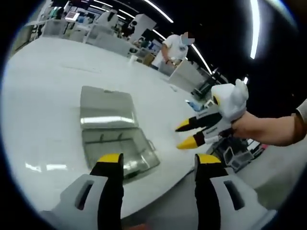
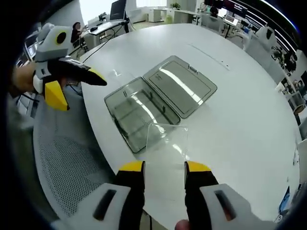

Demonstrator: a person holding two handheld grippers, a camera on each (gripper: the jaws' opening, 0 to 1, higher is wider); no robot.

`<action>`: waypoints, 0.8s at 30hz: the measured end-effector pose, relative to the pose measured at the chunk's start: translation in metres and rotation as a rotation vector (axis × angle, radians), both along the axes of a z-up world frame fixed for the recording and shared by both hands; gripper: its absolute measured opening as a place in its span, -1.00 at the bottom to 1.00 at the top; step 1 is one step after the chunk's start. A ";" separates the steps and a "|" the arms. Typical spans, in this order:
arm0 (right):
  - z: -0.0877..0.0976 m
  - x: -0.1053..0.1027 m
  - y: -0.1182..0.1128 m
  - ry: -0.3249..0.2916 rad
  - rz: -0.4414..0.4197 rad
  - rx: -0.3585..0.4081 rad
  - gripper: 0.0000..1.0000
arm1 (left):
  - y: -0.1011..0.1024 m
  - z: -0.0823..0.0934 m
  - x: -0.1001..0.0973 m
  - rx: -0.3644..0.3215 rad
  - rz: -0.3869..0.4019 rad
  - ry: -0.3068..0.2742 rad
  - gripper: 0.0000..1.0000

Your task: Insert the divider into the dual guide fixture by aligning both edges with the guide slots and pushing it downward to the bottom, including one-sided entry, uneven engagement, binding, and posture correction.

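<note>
A clear plastic box (image 2: 136,115) lies open on the round white table (image 2: 240,120), its hinged lid (image 2: 180,86) folded flat behind it. A clear divider sheet (image 2: 165,140) appears to lie flat between the box and the table's near edge. It is just ahead of my right gripper (image 2: 164,166), whose jaws stand apart with nothing between them. In the left gripper view the box (image 1: 120,148) and lid (image 1: 105,105) sit ahead of my left gripper (image 1: 159,159), which is open and empty. The right gripper (image 1: 186,134) comes in from the right, and the left gripper (image 2: 79,88) shows at upper left.
A grey perforated surface (image 2: 62,167) lies below the table's edge. A black crate (image 1: 235,155) stands off the table to the right. A person in white (image 1: 175,45) bends over a far bench, with desks and monitors (image 2: 115,12) around the room.
</note>
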State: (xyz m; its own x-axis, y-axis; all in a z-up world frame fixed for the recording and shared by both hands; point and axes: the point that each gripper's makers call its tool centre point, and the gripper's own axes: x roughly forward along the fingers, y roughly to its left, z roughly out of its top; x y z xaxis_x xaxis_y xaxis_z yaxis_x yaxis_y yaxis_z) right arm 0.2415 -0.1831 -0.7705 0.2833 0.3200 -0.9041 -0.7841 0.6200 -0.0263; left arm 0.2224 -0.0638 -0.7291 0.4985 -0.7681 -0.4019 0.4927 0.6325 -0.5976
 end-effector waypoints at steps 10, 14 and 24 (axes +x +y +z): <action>0.009 -0.005 0.013 -0.004 0.011 0.031 -0.45 | -0.019 0.001 0.006 -0.114 0.054 0.038 -0.18; 0.015 -0.007 0.018 -0.008 0.015 0.044 -0.45 | -0.025 0.003 0.006 -0.160 0.063 0.054 -0.24; 0.026 -0.010 0.031 -0.008 0.037 0.055 -0.45 | -0.025 0.003 0.007 -0.218 0.103 0.080 -0.30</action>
State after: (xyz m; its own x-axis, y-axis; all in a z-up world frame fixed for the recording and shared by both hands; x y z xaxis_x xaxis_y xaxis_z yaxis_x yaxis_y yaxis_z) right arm 0.2314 -0.1526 -0.7442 0.2773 0.3799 -0.8825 -0.8065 0.5912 0.0011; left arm 0.2296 -0.0883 -0.7259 0.5519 -0.7878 -0.2735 0.3779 0.5286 -0.7601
